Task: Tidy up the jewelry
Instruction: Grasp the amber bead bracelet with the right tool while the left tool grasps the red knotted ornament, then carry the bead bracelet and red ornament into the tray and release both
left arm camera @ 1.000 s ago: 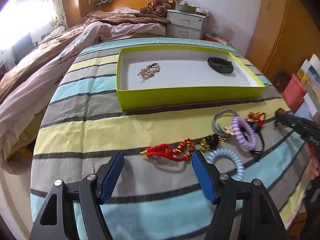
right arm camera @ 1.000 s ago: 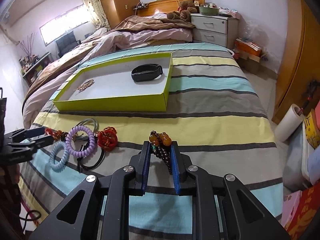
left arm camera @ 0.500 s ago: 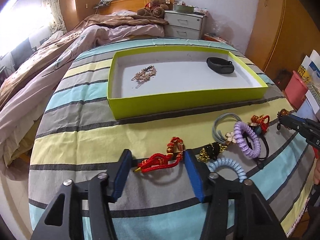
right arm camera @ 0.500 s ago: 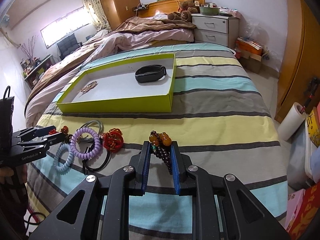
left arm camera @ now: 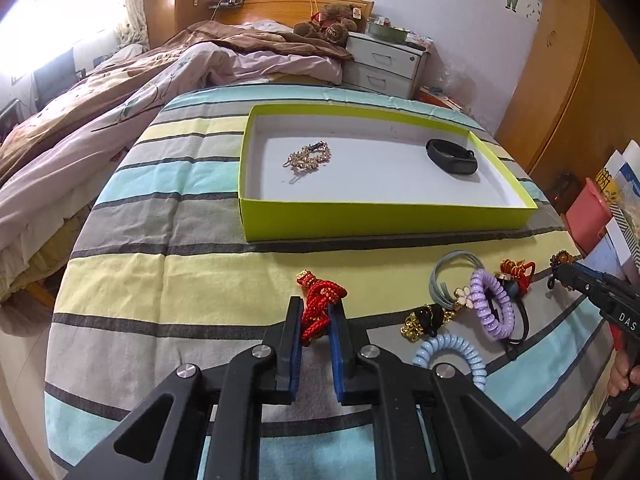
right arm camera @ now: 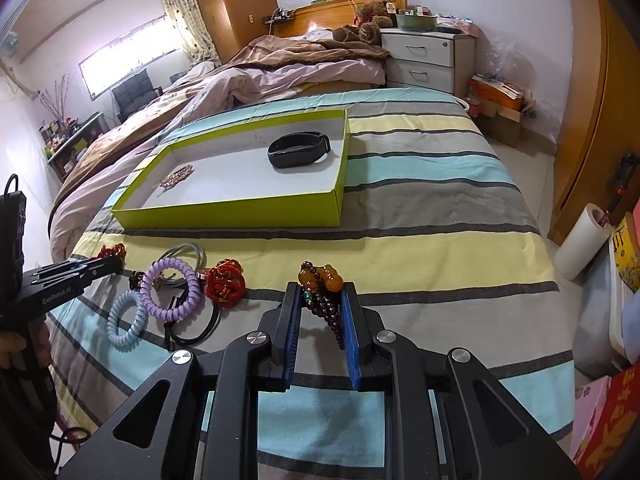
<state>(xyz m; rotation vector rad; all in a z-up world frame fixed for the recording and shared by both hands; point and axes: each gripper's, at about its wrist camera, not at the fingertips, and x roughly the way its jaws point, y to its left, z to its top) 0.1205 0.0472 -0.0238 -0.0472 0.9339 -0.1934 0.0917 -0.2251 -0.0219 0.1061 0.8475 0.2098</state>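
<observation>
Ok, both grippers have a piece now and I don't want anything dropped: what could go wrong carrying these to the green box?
1. The left gripper pinches only part of the red cord bracelet; the knotted end sticks out past the pads and could slip.
2. The right gripper holds the dark bead bracelet by a few beads, its amber gourd charms at the tips, so it may swing or slide free.
3. Either strand could catch the green box wall.
</observation>
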